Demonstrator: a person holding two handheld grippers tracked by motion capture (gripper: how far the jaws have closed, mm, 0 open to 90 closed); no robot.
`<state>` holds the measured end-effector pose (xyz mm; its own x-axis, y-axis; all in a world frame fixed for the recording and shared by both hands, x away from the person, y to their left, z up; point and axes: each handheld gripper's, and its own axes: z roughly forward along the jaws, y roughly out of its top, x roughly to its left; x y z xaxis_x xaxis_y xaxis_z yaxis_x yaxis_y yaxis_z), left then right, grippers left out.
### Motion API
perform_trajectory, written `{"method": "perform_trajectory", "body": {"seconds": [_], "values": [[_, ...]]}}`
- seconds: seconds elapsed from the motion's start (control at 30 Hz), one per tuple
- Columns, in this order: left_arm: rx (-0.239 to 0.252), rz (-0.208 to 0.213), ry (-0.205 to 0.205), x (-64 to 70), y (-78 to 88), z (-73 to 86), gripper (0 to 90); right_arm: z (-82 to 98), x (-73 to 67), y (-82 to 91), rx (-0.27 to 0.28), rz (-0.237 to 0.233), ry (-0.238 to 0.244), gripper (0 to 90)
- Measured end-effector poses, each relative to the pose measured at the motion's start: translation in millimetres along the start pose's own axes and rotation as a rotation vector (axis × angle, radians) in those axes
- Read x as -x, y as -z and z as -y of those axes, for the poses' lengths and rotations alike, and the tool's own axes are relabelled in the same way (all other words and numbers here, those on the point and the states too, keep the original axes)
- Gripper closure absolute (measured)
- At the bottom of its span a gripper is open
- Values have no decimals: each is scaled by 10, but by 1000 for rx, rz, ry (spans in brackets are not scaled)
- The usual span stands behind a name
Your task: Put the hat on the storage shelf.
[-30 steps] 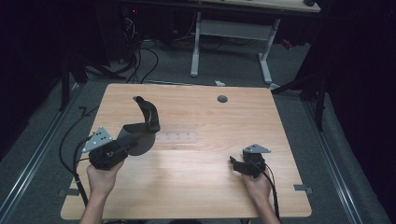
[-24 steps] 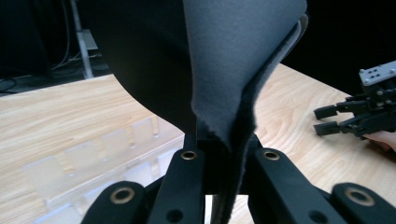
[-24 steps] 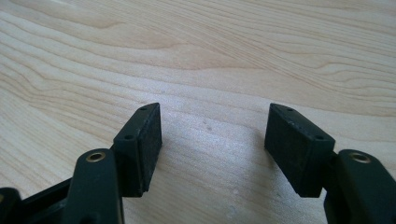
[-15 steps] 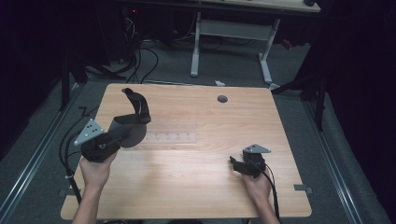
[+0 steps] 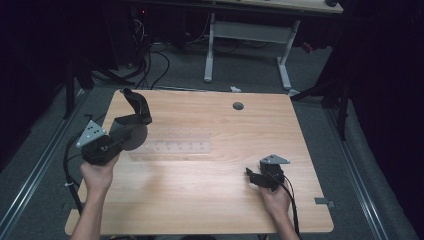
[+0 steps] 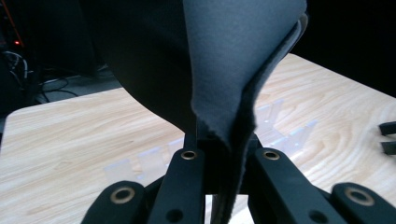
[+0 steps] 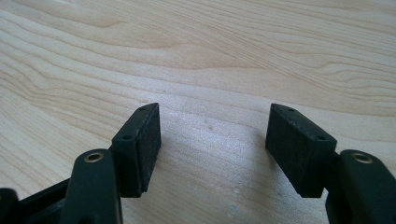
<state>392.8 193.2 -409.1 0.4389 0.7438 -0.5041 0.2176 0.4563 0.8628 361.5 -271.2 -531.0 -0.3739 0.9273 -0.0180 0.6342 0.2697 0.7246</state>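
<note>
— Where's our dark pad (image 5: pixel 131 120)?
— Lifted at the table's (image 5: pixel 210 200) far left, pinched in our left gripper (image 5: pixel 111 145), rising away from us.
— And our right gripper (image 5: pixel 256 178)?
— Spread wide, near right, well apart from it.

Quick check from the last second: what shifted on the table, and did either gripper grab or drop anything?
The left gripper, shut on the dark folded mat, carried it toward the table's left edge and slightly farther from the person; the mat's raised end now reaches the far-left corner. Nothing was grabbed or dropped. The right gripper stayed open and low near the front right, and the clear strip lies where it was.
</note>
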Motion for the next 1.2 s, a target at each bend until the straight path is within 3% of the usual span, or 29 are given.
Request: {"method": "perform_trajectory", "body": {"seconds": [0.47, 0.83, 1.2], "values": [[15, -64, -48, -199, -115, 27, 863, 1, -2, 1, 0, -1, 2, 357], [23, -117, -32, -382, -167, 68, 862, 2, -1, 1, 1, -1, 4, 357], [16, -140, -47, -429, -232, 136, 862, 2, -2, 0, 1, -1, 4, 357]]}}
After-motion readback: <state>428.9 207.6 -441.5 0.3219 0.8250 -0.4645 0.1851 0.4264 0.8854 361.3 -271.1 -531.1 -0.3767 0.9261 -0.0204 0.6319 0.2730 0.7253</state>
